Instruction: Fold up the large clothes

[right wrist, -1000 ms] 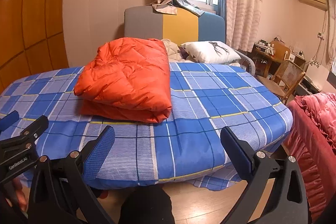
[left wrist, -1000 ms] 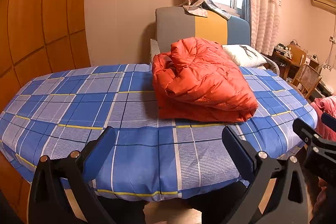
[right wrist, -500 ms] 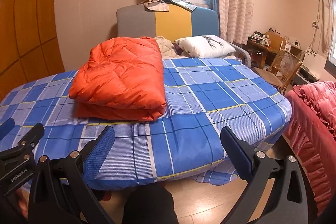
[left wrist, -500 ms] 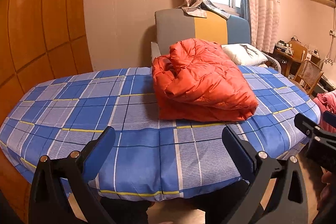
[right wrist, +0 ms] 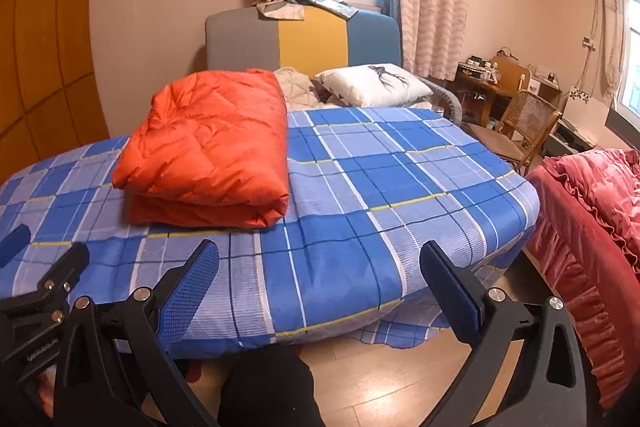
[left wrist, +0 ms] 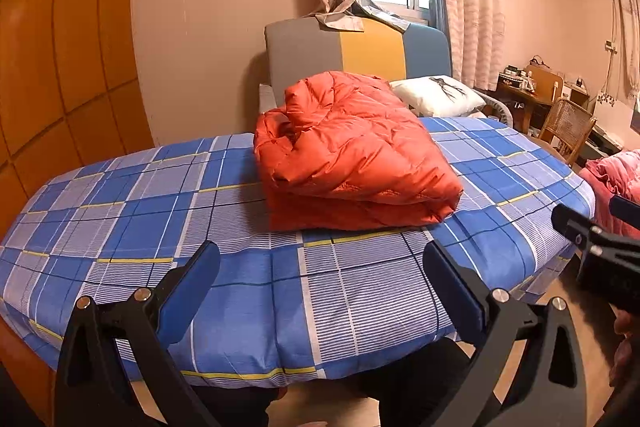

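An orange puffer jacket (left wrist: pixel 352 155) lies folded in a thick stack on the blue plaid bed cover (left wrist: pixel 160 211); it also shows in the right wrist view (right wrist: pixel 212 147), left of the bed's middle (right wrist: pixel 380 187). My left gripper (left wrist: pixel 320 267) is open and empty, held back over the near edge of the bed, well short of the jacket. My right gripper (right wrist: pixel 320 267) is open and empty, also at the near edge, to the right of the jacket. Each gripper shows at the side of the other's view.
A white pillow (right wrist: pixel 376 83) and a grey, yellow and blue headboard (right wrist: pixel 304 39) stand behind the bed. A wicker chair (right wrist: pixel 520 123) and a cluttered desk (right wrist: pixel 484 75) are at the right. A red ruffled quilt (right wrist: pixel 592 203) lies on the right. Wood panels (left wrist: pixel 52 47) line the left wall.
Both grippers have drawn back and risen a little from the bed, so the jacket looks farther off. The jacket has not moved. Both grippers stay open.
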Available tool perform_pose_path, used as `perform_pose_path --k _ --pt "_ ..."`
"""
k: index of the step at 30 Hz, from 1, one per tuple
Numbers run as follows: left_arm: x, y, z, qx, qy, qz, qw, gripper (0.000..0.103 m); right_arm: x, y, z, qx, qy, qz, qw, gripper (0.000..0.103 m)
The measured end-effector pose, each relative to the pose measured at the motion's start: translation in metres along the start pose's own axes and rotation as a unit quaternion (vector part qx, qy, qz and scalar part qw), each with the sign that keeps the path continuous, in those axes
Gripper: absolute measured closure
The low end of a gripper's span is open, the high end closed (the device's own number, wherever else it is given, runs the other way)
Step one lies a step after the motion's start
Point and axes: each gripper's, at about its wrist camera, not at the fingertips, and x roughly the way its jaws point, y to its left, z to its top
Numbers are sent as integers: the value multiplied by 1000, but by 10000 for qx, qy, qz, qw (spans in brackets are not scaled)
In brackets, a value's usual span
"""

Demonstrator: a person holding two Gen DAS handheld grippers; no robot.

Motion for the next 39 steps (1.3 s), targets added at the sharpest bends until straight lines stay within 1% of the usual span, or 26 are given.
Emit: perform_pose_path --k 3,6,10,20,39 --pt "2 0 0 -22 44 -20 10000 2 1 2 -2 -54 32 68 10000 3" --pt "2 0 -1 -22 50 -29 10000 2 -3 2 -1 -93 -44 114 9999 3" --pt "1 -5 -1 70 56 -79 9999 2 -7 0 -1 -186 -131 72 9997 3" --pt "0 -12 0 168 121 -93 9997 2 -3 -3 -5 -171 -83 120 9997 3" --pt "-2 -7 0 114 116 -83 9998 2 -1 4 -8 -298 -31 102 9995 3"
